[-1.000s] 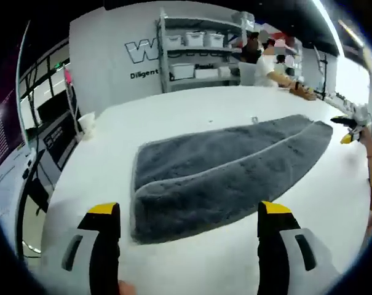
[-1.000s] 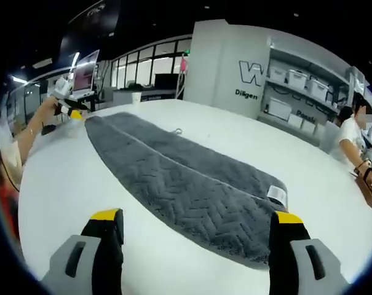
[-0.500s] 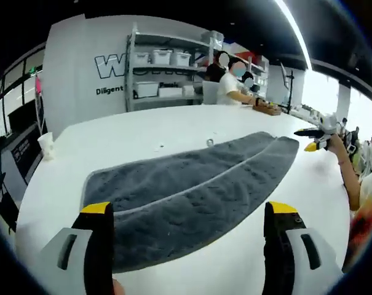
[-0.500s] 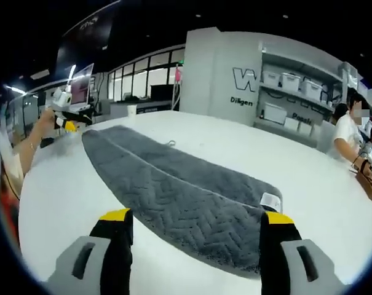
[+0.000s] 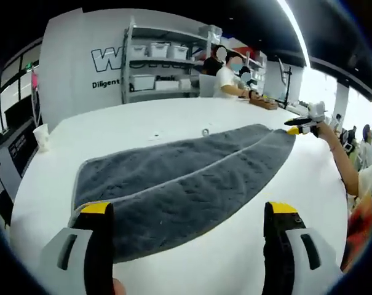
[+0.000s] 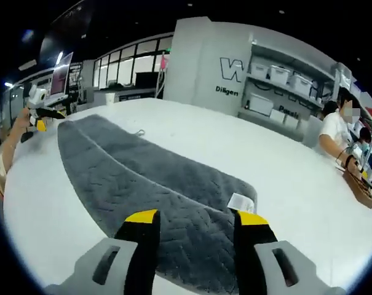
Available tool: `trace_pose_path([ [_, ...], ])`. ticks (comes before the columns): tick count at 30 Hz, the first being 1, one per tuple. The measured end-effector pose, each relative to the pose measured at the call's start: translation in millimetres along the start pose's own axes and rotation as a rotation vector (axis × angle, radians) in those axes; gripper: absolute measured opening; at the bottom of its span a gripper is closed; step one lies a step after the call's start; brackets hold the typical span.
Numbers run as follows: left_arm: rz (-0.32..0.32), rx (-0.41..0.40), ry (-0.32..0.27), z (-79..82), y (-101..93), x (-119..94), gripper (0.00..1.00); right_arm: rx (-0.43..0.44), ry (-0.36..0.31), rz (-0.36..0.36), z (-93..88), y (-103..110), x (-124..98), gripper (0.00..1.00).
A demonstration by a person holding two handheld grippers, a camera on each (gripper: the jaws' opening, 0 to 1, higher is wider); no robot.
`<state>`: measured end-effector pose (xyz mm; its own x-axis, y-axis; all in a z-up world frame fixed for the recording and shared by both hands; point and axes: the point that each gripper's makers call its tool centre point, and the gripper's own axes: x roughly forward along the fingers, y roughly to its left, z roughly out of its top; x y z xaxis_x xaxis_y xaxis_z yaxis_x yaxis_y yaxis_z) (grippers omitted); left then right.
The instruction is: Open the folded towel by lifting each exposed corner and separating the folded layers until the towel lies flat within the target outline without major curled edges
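Observation:
A grey folded towel (image 5: 186, 178) lies lengthwise on the white table (image 5: 173, 117), a seam line running along it. My left gripper (image 5: 190, 212) is open just above the towel's near end, its yellow-tipped jaws wide apart. My right gripper (image 6: 197, 218) hovers low over the opposite end of the towel (image 6: 149, 190), its jaws part-way closed but still open, straddling the corner beside a white label (image 6: 241, 201). Each gripper also appears in the other's view: the right gripper (image 5: 304, 123) in a hand at the far end, the left gripper (image 6: 38, 114) likewise.
A paper cup (image 5: 41, 132) stands near the table's left edge. A small ring-like item (image 5: 205, 132) lies just beyond the towel. People sit at the far end by a wooden box (image 5: 262, 103). Shelves with white bins (image 5: 161, 61) line the wall.
The right gripper's jaws have narrowed and it has moved in low over the towel corner by the label. The left gripper stays open, with its view shifted slightly.

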<state>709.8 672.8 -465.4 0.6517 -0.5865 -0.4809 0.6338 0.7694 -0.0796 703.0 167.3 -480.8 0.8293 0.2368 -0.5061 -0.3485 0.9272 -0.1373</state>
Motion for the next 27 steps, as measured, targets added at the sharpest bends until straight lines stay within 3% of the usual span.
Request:
trace_pose_path([
  [2, -0.004, -0.009, -0.003, -1.0, -1.5, -1, 0.98, 0.004, 0.004, 0.018, 0.9, 0, 10, 0.31],
  [9, 0.018, -0.028, 0.016, -8.9, 4.7, -3, 0.98, 0.017, 0.071, 0.077, -14.4, 13, 39, 0.23],
  [14, 0.025, -0.036, 0.010, -8.4, 7.2, -4, 0.97, 0.019, 0.055, 0.118, -19.4, 19, 41, 0.01],
  [19, 0.022, -0.026, 0.009, -8.2, 2.4, -5, 0.97, -0.001, 0.037, 0.120, -18.3, 20, 37, 0.00],
  [27, 0.020, -0.021, -0.012, -2.0, -0.1, -8, 0.97, -0.031, -0.021, 0.102, -5.7, 27, 11, 0.00],
])
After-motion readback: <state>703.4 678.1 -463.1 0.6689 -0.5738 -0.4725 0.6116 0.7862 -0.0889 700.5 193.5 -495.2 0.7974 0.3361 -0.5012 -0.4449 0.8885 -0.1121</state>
